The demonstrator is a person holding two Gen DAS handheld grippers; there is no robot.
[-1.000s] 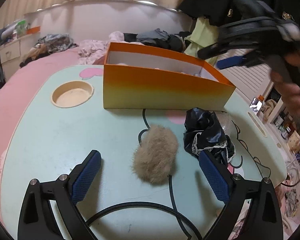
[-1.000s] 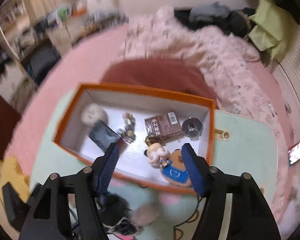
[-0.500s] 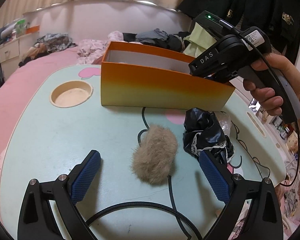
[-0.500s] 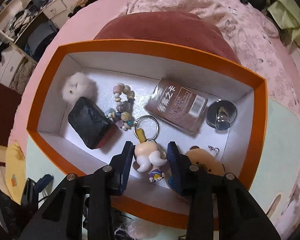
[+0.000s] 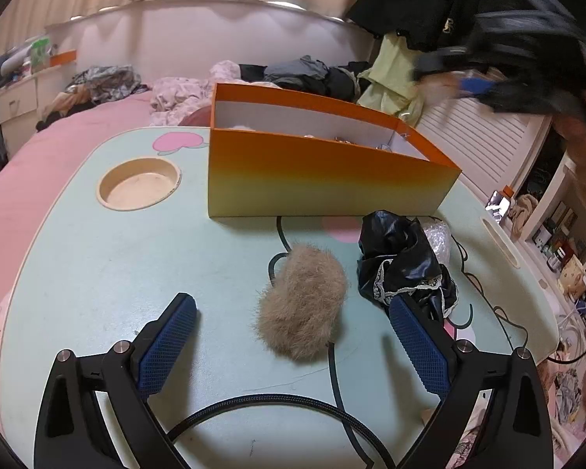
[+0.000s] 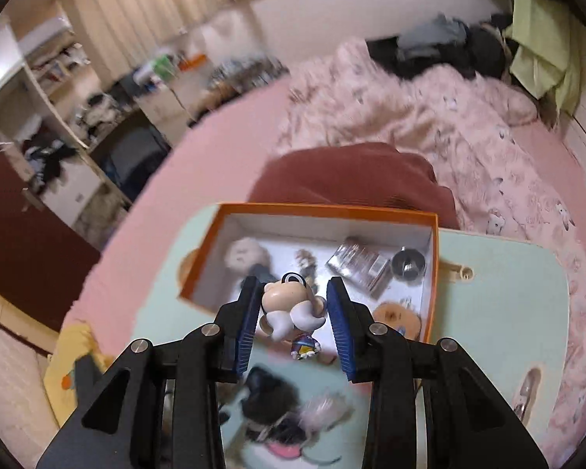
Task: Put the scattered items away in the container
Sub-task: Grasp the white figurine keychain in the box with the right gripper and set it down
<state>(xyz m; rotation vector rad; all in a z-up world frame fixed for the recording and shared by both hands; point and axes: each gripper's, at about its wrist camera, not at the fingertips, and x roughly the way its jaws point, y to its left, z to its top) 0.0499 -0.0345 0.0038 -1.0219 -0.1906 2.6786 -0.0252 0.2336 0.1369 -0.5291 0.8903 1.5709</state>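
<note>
An orange box stands on the pale green table. In front of it lie a tan furry puff and a crumpled black lace-trimmed piece. My left gripper hovers low and open, the puff just beyond its fingers. In the right wrist view my right gripper is shut on a small cream figurine keychain, held above the orange box. Inside the box lie a white puff, a brown packet and a round metal piece. The right gripper shows blurred at top right.
A black cable loops across the table near my left fingers. A round cup recess sits left of the box. A pink bed with a rumpled blanket lies behind the table. Shelves stand at the right.
My right gripper closed on the figurine keychain inside the box and lifted it up and back, above the box. The left gripper and the items on the table stayed put.
</note>
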